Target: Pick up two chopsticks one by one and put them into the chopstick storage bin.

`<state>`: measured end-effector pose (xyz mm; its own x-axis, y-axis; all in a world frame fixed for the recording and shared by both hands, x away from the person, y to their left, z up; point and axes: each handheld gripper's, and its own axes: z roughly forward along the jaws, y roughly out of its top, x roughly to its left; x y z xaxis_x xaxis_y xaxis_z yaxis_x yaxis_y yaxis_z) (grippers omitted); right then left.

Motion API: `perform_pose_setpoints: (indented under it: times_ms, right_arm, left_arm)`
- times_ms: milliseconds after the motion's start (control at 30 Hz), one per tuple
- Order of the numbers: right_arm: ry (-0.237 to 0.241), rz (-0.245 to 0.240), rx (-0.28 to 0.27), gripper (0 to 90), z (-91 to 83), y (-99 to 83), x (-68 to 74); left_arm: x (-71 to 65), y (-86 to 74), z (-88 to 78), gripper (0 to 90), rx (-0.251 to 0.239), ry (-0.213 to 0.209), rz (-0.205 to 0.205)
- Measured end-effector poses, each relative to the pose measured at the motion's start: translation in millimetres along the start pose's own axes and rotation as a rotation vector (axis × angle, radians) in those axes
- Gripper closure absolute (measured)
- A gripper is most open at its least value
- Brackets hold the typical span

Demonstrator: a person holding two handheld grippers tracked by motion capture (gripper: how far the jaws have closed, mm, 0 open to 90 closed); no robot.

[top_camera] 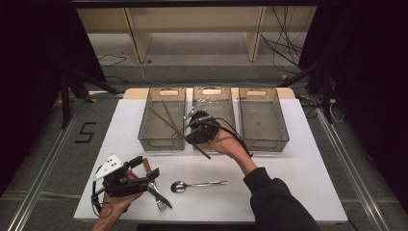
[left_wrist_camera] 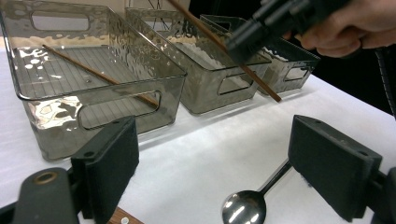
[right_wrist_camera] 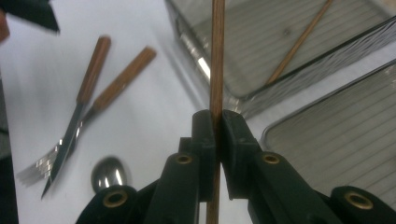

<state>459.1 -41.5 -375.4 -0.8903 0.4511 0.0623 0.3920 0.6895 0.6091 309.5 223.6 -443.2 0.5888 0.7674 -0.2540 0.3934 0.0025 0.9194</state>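
The right gripper (top_camera: pixel 195 126) has its jaws closed on a thin brown wooden chopstick (right_wrist_camera: pixel 216 65), held above the leftmost smoky transparent plastic bin (top_camera: pixel 162 138). Its long axis runs diagonally, upper end pointing far-left. The left gripper (left_wrist_camera: pixel 212 172) rests with jaws apart, holding nothing.

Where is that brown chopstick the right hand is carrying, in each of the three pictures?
High view: the held chopstick slants across the middle, over the front edge of the left bin.
Left gripper view: it runs diagonally at upper right, under the right gripper.
Right gripper view: it stands upright at centre, clamped between the fingers.
Shared landmark: the spoon on the table.
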Motion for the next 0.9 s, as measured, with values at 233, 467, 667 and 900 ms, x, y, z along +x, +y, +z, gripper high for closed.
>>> perform_pose_setpoints:
  times_ms: [233,467,667,900]
  right_arm:
    - [0.010,0.089,-0.059,84.9,1.6,15.8,-10.0]
    - [0.013,0.139,-0.105,84.9,3.7,27.0,-17.9]
    - [0.017,0.169,-0.140,84.9,5.0,36.7,-21.3]
    - [0.017,0.223,-0.163,84.9,7.9,48.4,-25.4]
  left_arm:
    - [0.4,0.2,-0.5,15.7,0.000,-0.001,0.004]
    - [0.4,0.3,-0.4,15.7,-0.002,-0.002,0.001]
    - [0.2,0.3,-0.5,15.7,-0.003,-0.002,0.001]
    - [0.2,0.5,-0.3,15.7,-0.003,-0.003,0.002]
